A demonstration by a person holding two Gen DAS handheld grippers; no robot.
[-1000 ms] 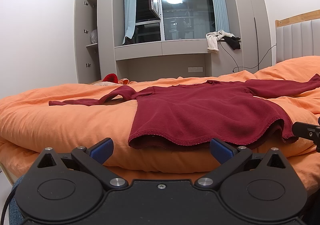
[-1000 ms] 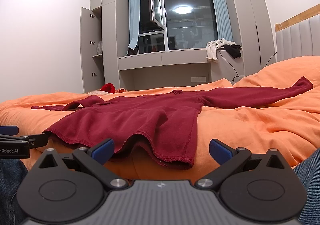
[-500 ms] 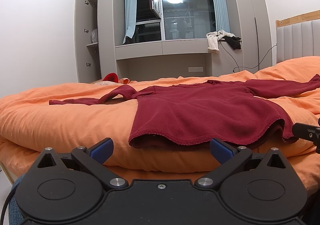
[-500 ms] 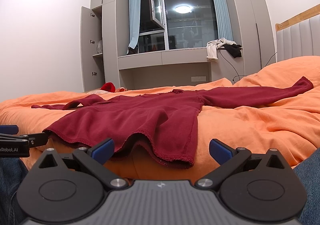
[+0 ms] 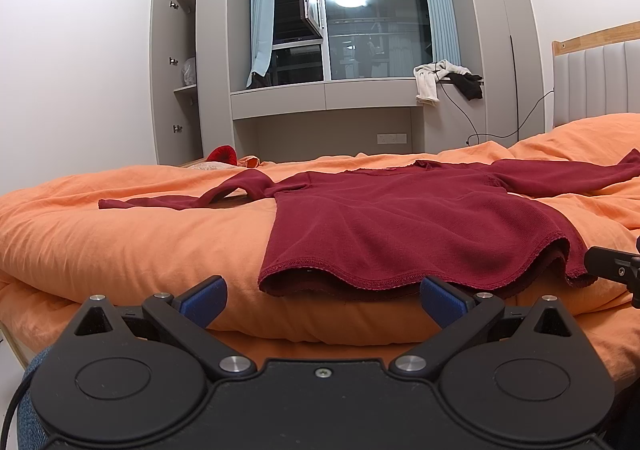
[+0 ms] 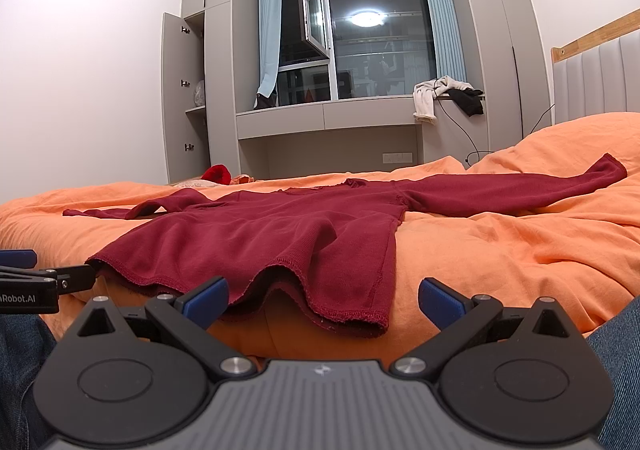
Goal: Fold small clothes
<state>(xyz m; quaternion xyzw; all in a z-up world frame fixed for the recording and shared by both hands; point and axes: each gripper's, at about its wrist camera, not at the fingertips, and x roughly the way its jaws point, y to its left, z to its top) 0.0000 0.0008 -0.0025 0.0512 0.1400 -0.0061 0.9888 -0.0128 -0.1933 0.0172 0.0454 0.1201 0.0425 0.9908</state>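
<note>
A dark red long-sleeved top (image 5: 400,226) lies spread flat on the orange duvet (image 5: 120,242), hem toward me and sleeves out to both sides. It also shows in the right wrist view (image 6: 260,234). My left gripper (image 5: 323,300) is open and empty, just short of the hem's left part. My right gripper (image 6: 323,300) is open and empty, just short of the hem's right corner. Each gripper shows at the edge of the other's view: the right gripper (image 5: 612,270) and the left gripper (image 6: 40,282).
The duvet (image 6: 500,250) covers a bed with a padded headboard (image 5: 596,81) on the right. Behind stand a window sill with clothes (image 5: 444,79), an open cupboard (image 5: 176,89) and a red object (image 5: 222,153) beyond the bed's far edge.
</note>
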